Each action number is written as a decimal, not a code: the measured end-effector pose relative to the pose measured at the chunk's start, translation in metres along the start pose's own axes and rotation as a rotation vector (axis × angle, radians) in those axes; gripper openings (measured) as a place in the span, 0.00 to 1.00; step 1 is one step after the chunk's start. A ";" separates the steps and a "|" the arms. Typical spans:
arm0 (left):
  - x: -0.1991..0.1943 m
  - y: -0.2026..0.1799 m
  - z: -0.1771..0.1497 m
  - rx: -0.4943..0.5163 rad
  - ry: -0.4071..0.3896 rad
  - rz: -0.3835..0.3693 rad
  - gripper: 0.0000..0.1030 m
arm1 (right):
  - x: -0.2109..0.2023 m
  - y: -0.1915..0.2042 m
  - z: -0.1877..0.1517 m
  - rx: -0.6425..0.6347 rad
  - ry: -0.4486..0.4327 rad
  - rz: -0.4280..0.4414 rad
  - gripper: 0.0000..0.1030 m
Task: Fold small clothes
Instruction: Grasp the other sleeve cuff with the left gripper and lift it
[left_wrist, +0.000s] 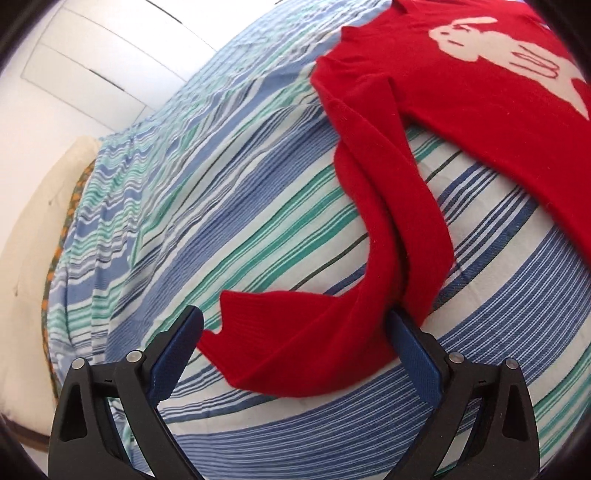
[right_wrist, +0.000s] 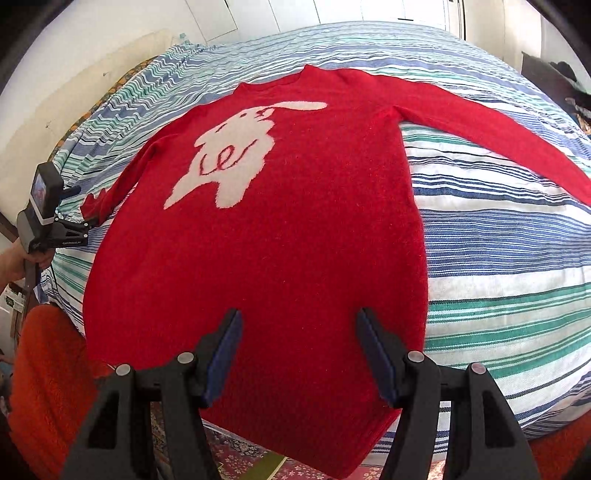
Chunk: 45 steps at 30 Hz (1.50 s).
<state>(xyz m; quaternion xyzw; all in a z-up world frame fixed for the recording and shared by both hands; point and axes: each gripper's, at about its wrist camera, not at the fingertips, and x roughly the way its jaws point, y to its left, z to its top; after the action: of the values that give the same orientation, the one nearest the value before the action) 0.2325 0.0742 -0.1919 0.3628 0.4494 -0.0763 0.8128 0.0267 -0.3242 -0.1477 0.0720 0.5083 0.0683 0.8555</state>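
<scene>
A red knitted sweater (right_wrist: 280, 221) with a white rabbit design (right_wrist: 236, 151) lies flat, front up, on a striped bed cover (right_wrist: 498, 240). Its hem hangs over the near edge of the bed. My right gripper (right_wrist: 299, 325) is open above the lower part of the sweater. In the left wrist view the sweater's left sleeve (left_wrist: 373, 229) is bent, and its cuff (left_wrist: 266, 325) lies between the open fingers of my left gripper (left_wrist: 295, 321). The left gripper also shows in the right wrist view (right_wrist: 77, 225), at the sleeve end. The right sleeve (right_wrist: 498, 133) lies stretched out.
The bed has a blue, green and white striped cover (left_wrist: 184, 240). A cream headboard or wall panel (left_wrist: 33, 240) is at the left. An orange blanket (right_wrist: 48, 376) and a patterned rug (right_wrist: 236, 458) lie below the bed's near edge. White cupboard doors (right_wrist: 221, 18) stand behind.
</scene>
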 end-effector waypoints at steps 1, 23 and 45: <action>0.000 0.007 0.003 -0.036 0.021 -0.078 0.72 | -0.001 0.001 0.000 -0.008 -0.001 -0.006 0.62; -0.057 0.073 -0.049 -0.381 -0.013 -0.268 0.77 | 0.001 -0.004 -0.005 0.005 -0.006 0.011 0.63; 0.018 0.217 -0.060 -1.104 0.181 -0.488 0.68 | 0.005 0.000 -0.003 -0.006 -0.007 0.008 0.69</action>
<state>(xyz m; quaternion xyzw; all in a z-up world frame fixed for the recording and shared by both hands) 0.3004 0.2743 -0.1130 -0.2205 0.5600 0.0149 0.7985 0.0261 -0.3233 -0.1538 0.0718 0.5050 0.0728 0.8570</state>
